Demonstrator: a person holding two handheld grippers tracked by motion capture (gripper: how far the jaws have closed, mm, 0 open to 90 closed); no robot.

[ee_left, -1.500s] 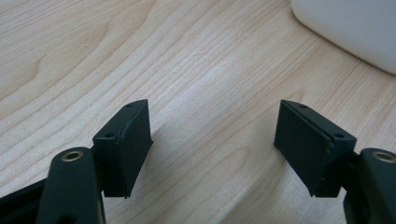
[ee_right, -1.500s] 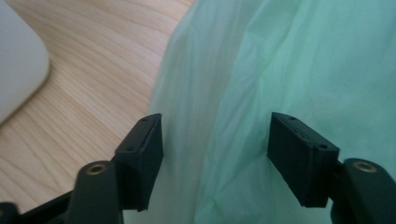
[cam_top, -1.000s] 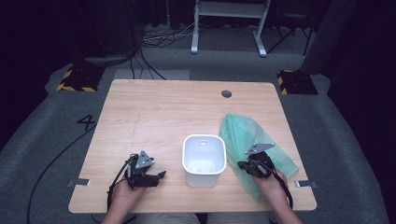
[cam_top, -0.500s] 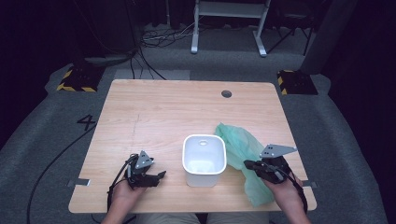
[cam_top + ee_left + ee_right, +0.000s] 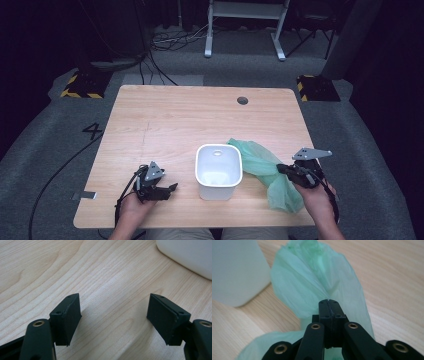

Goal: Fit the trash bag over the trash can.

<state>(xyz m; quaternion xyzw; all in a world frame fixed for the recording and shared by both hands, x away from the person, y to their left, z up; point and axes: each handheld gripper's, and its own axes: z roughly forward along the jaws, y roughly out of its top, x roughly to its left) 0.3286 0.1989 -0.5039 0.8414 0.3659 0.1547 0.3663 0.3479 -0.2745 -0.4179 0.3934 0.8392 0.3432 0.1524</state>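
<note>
The right gripper (image 5: 286, 171) pinches the green plastic bag (image 5: 265, 167) just right of the white bin (image 5: 218, 170), jaws pressed together on the film (its own view shows the bag bunching at the tips). Left of the bin, the left gripper (image 5: 169, 189) rests wide open, holding nothing, over bare table (image 5: 105, 277).
</note>
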